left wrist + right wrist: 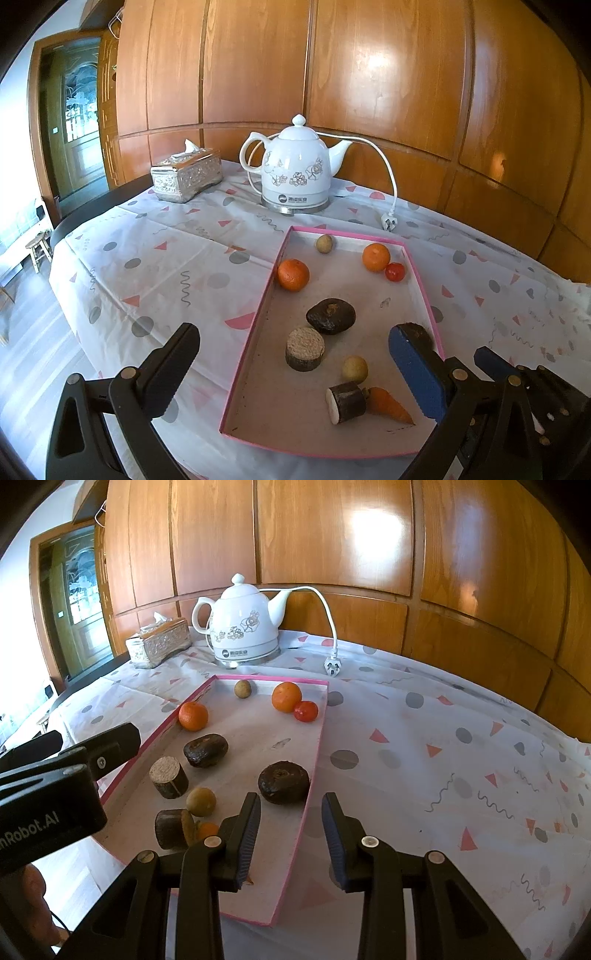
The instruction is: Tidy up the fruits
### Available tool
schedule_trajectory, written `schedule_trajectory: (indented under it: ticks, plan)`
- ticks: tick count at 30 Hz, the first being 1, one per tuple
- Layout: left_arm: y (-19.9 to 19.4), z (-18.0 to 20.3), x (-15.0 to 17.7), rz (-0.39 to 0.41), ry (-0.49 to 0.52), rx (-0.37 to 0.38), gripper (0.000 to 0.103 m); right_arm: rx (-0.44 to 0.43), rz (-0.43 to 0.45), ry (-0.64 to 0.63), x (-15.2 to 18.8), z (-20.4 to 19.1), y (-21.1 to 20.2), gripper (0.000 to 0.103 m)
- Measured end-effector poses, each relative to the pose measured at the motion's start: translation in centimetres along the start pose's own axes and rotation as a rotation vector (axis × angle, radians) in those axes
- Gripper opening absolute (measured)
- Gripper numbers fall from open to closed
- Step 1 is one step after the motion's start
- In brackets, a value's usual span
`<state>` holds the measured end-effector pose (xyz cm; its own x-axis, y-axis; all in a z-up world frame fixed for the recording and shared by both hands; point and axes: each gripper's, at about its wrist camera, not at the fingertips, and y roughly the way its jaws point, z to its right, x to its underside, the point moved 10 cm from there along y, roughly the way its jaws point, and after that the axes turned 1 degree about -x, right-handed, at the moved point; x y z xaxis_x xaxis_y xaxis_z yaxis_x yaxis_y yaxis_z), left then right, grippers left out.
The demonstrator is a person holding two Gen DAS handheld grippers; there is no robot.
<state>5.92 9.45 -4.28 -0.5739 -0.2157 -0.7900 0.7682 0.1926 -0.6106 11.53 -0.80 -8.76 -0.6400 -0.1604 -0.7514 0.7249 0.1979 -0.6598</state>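
Over pink tray (255, 332), left gripper (295, 350) hovering wide open, empty; right gripper (291, 834) straddling tray edge, jaws half open, likely lining up dark fruit (283, 782). Oranges (286, 697) sitting far end.

2 near, downward views, shared tray (421, 280)

Bright daylight, coming from the left side past the glass door (79, 110). Strong glare patches on the glossy wood wall panels (384, 62) in both views, washed-out white at the far left edge. Soft, short shadows under the fruit in the pink tray (424, 288). Heavy fisheye bending: panel lines and table edge curve, black vignette in the corners. Centre sharp; near gripper parts slightly soft. Slight bluish tint on the tablecloth (443, 738).
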Motion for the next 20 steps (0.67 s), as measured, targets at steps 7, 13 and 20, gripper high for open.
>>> schedule_trajectory:
  ticks: [7, 13, 20]
  plan:
    - [-0.1, 0.0, 0.0, 0.003, -0.002, 0.0, 0.103, 0.002, -0.002, 0.001, 0.0, 0.1, 0.0, 0.035]
    - [-0.2, 0.1, 0.0, 0.003, -0.001, 0.001, 0.103, 0.001, -0.005, 0.003, 0.1, 0.1, 0.0, 0.035]
    - [-0.4, 0.5, -0.1, 0.007, -0.002, 0.014, 0.102, 0.011, -0.008, 0.022, 0.4, 1.5, -0.1, 0.035]
